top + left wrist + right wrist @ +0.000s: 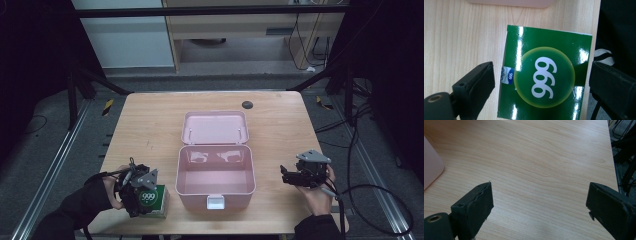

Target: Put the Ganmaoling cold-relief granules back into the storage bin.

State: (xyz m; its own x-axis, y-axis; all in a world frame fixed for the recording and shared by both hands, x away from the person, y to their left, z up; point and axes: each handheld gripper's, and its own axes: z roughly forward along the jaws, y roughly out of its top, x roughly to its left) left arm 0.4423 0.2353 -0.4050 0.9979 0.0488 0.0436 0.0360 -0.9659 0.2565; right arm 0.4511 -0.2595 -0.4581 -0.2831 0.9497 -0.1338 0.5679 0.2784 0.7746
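Observation:
A green box marked 999 (151, 200) lies flat on the table near its front left edge. My left gripper (139, 192) hovers right over it, open. In the left gripper view the green box (546, 75) sits between the two wide-apart jaws, with a small gap on each side. A pink plastic case (215, 175) stands open in the middle of the table, its lid (215, 127) laid back and its inside bare. My right gripper (288, 176) is held to the right of the case, open, over bare wood (544, 170), with nothing between its jaws.
A small dark round spot (247, 104) sits near the table's far edge. The case's corner (431, 167) shows at the left of the right gripper view. Cables (370, 200) trail on the floor to the right. The front table edge runs just beside the green box.

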